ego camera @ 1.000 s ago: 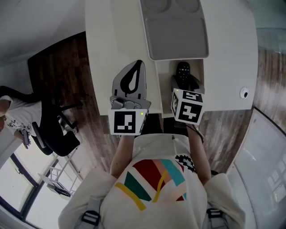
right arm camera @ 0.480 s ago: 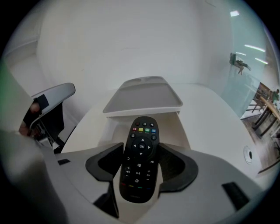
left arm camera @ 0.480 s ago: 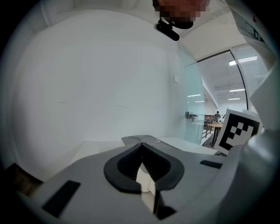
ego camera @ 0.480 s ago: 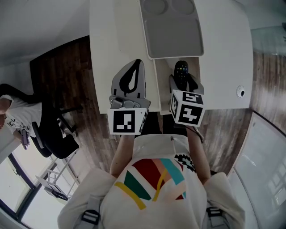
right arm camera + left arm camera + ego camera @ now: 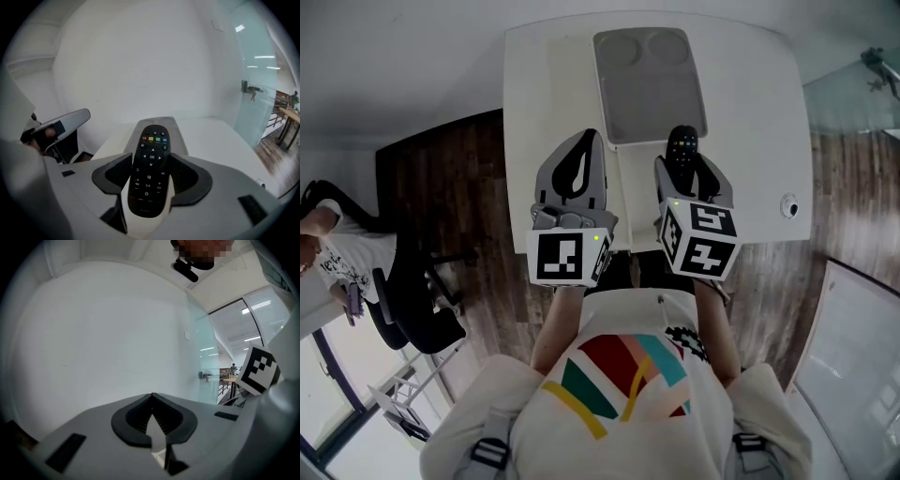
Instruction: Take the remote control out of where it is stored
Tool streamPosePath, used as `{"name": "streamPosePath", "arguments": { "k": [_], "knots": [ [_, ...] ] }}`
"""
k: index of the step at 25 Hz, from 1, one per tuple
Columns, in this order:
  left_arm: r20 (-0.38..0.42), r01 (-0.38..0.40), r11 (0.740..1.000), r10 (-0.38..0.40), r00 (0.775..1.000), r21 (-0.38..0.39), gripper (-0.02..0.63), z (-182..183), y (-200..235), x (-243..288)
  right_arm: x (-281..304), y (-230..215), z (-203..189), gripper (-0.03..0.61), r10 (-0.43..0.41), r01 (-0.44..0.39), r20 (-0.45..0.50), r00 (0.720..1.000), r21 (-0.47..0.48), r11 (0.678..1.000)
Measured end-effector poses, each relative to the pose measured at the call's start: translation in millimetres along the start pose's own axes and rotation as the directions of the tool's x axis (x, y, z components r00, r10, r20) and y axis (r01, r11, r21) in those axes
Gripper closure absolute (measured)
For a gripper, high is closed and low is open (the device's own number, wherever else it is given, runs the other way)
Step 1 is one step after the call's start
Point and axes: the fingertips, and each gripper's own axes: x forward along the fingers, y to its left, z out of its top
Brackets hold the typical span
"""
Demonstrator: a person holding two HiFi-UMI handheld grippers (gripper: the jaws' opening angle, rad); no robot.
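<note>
Holding a black remote control (image 5: 150, 180) above the tabletop (image 5: 750, 112), the right gripper (image 5: 151, 159) clamps its midsection between its jaws. Light, stiff, probably slick plastic. The left gripper (image 5: 151, 398) has its jaws closed, empty.

Head view: my right gripper (image 5: 685, 169) hides the near end of the remote control (image 5: 682, 146); the edge crops a person (image 5: 321, 251) at nine o'clock

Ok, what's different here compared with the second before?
The right gripper, shut on the remote control throughout, has lifted it out of the open slot at the table's near edge. It now shows above the tabletop, by the grey tray's near corner. The left gripper rose too. Unchanged: left jaws shut and empty, right grip the same, tray in place.
</note>
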Motion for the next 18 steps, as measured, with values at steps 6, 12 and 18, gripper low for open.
{"name": "streamPosePath", "arguments": {
  "k": [6, 12, 18],
  "knots": [
    [0.095, 0.007, 0.999, -0.011, 0.995, 0.045, 0.605, 52, -9, -1, -29, -5, 54, 0.321, 0.016, -0.011, 0.166, 0.986, -0.028, 1.0],
    [0.158, -0.005, 0.998, -0.005, 0.987, 0.066, 0.606, 92, -13, -11, -87, -6, 111, 0.321, 0.057, -0.047, 0.373, 0.926, -0.034, 0.998],
    [0.22, -0.035, 0.995, 0.013, 0.976, 0.097, 0.606, 132, -9, -25, -139, 6, 150, 0.319, 0.091, -0.085, 0.53, 0.843, -0.036, 0.996]
  ]
}}
